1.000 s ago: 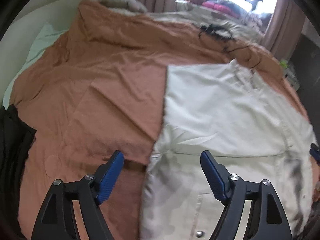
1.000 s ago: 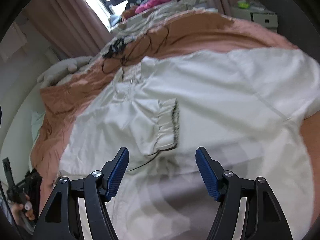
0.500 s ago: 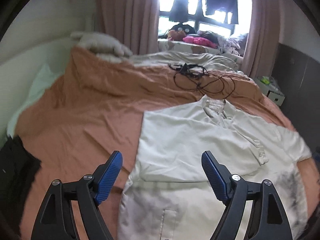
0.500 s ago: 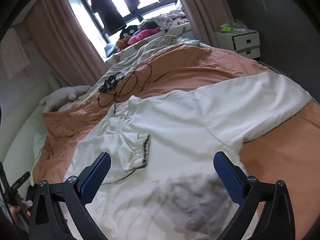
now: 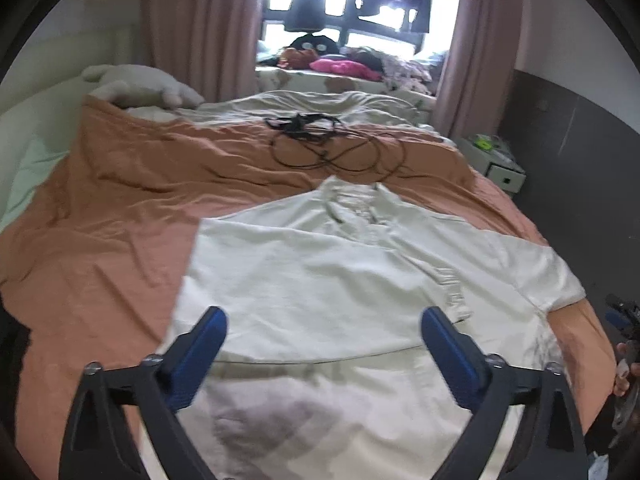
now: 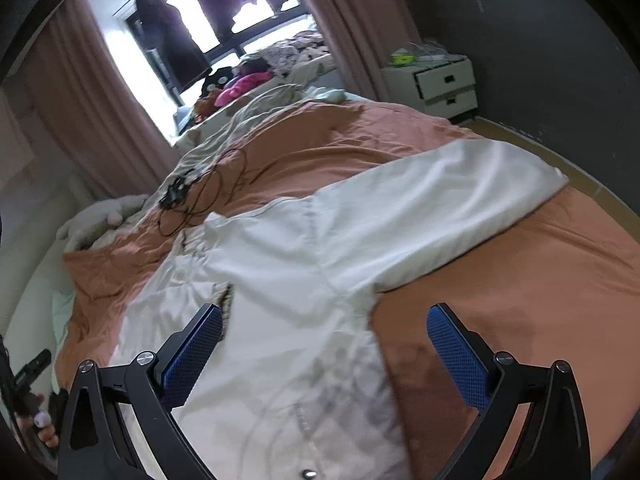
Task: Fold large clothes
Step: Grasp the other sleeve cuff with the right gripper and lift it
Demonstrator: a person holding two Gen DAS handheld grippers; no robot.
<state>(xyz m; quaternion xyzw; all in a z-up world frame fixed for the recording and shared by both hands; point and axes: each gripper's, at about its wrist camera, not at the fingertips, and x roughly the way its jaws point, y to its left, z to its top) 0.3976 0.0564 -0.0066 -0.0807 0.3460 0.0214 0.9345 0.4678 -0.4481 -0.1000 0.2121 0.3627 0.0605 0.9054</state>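
A large cream jacket (image 5: 340, 280) lies flat on an orange-brown bedspread (image 5: 120, 220). Its left sleeve is folded across the body, with the ribbed cuff (image 5: 452, 292) near the middle. In the right wrist view the jacket (image 6: 288, 264) has its other sleeve (image 6: 460, 196) stretched out toward the bed's right edge. My left gripper (image 5: 323, 338) is open and empty, raised above the jacket's lower half. My right gripper (image 6: 325, 332) is open and empty above the jacket's right side, near the armpit.
A tangle of black cable (image 5: 332, 144) lies on the bedspread beyond the collar. A plush toy (image 5: 140, 88) rests at the far left. A white nightstand (image 6: 436, 84) stands by the dark wall. A window sill with clothes (image 5: 344, 64) is at the back.
Both grippers have lifted up and back from the jacket, so the views now take in the whole bed and window. The right gripper's jaws have opened wider.
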